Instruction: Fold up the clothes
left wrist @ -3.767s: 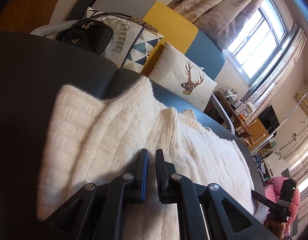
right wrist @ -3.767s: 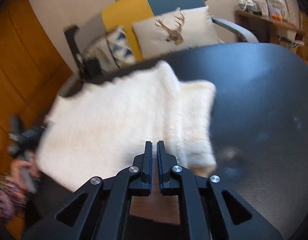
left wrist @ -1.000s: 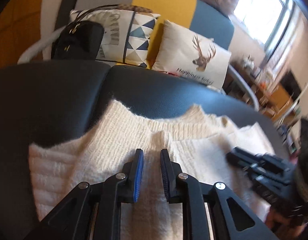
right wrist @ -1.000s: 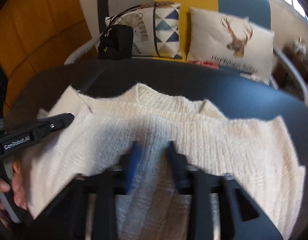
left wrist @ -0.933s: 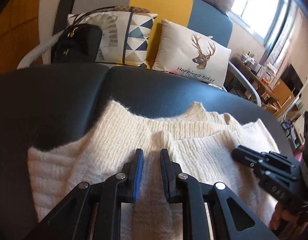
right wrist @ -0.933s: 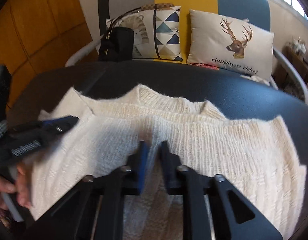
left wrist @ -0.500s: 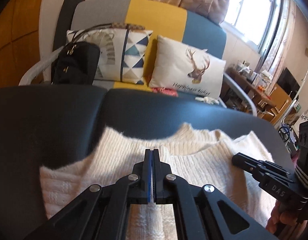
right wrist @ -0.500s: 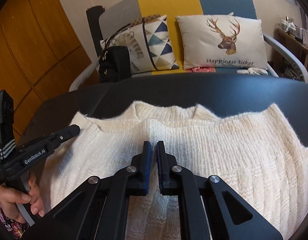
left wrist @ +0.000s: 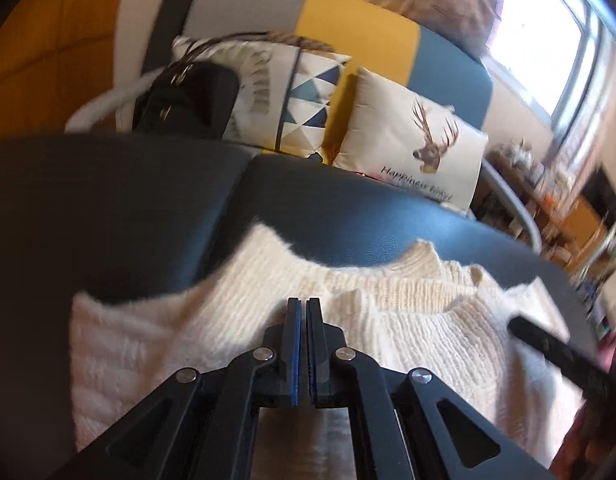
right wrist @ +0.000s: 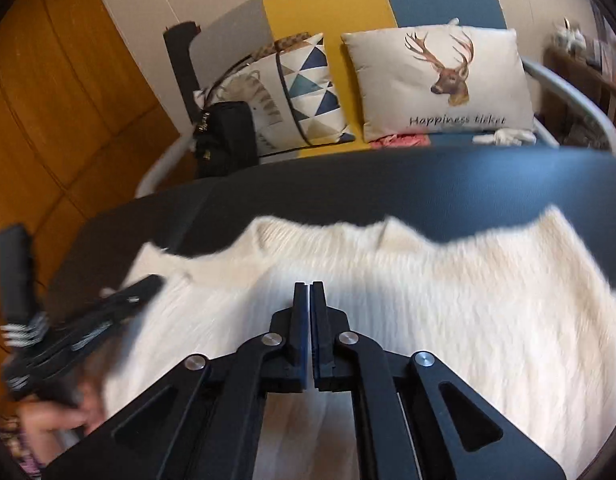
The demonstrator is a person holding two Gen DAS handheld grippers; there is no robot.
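Both tongs — left (left wrist: 303, 308), right (right wrist: 309, 292) — closed above cream sweater (right wrist: 448, 308).

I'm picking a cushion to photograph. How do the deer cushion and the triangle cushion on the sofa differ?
The deer cushion shows a brown stag head with the words "Happiness ticket"; the triangle cushion carries blue, teal and tan triangles. The deer cushion stands clear in front, while the triangle cushion is partly covered by a black bag. Both have a pale ground and lean against the sofa back.
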